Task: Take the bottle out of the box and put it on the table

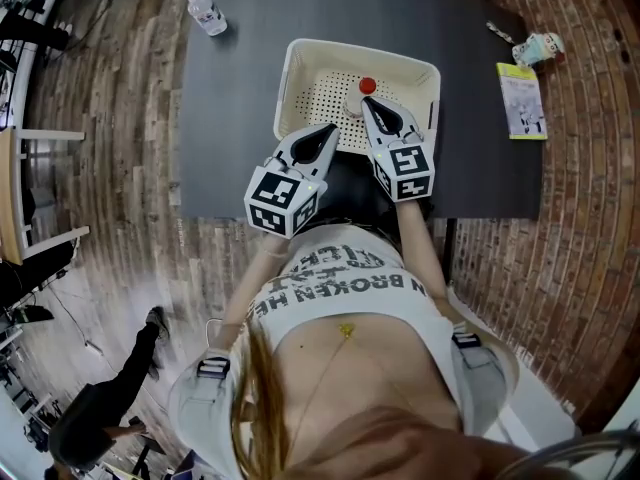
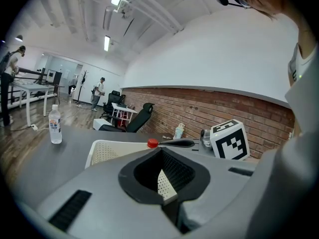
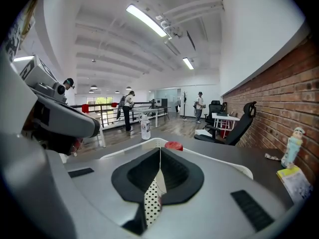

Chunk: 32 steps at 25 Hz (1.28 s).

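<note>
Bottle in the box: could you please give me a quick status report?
Left claw and right claw both shut, empty, at the box near side. Red-capped bottle in the box, ungripped. Nothing blocks it.

Illumination is bright and even, supplied by ceiling strip lights (image 3: 147,20) above the counter (image 1: 240,88). All views show strong fisheye curvature; both gripper views have dark corners. Hair (image 1: 330,438) nearest the head camera is blurred.
</note>
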Each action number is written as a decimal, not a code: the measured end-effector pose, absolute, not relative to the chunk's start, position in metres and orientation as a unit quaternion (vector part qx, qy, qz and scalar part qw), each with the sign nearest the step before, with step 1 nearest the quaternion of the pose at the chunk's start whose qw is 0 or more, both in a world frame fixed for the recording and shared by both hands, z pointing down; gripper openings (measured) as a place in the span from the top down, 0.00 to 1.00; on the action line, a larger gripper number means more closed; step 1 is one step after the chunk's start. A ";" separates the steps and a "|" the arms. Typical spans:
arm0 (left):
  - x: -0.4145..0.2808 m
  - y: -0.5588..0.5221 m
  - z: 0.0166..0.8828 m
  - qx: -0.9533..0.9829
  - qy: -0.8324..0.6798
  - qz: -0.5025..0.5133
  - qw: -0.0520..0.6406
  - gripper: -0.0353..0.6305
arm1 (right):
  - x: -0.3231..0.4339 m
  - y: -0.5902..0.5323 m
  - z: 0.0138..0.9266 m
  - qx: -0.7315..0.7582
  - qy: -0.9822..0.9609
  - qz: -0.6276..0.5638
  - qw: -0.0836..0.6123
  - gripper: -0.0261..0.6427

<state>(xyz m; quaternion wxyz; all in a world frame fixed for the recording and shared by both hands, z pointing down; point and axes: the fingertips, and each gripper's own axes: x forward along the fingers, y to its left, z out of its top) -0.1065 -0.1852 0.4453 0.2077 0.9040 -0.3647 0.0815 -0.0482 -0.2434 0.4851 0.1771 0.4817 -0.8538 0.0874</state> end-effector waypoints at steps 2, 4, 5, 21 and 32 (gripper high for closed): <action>-0.108 -0.186 0.446 0.904 -0.365 0.082 0.207 0.95 | -0.048 -0.245 0.485 0.485 -0.852 0.087 0.175 0.95; -0.110 -0.187 0.446 0.904 -0.365 0.083 0.207 0.95 | -0.046 -0.246 0.479 0.493 -0.852 0.077 0.160 0.94; -0.111 -0.188 0.447 0.903 -0.365 0.084 0.208 0.95 | -0.045 -0.247 0.475 0.499 -0.851 0.069 0.149 0.94; -0.125 -0.191 0.454 0.897 -0.376 0.090 0.215 0.95 | -0.043 -0.286 0.503 0.516 -0.836 0.103 0.158 0.70; -0.121 -0.193 0.463 0.899 -0.365 0.102 0.221 0.95 | -0.049 -0.284 0.505 0.509 -0.842 0.084 0.157 0.73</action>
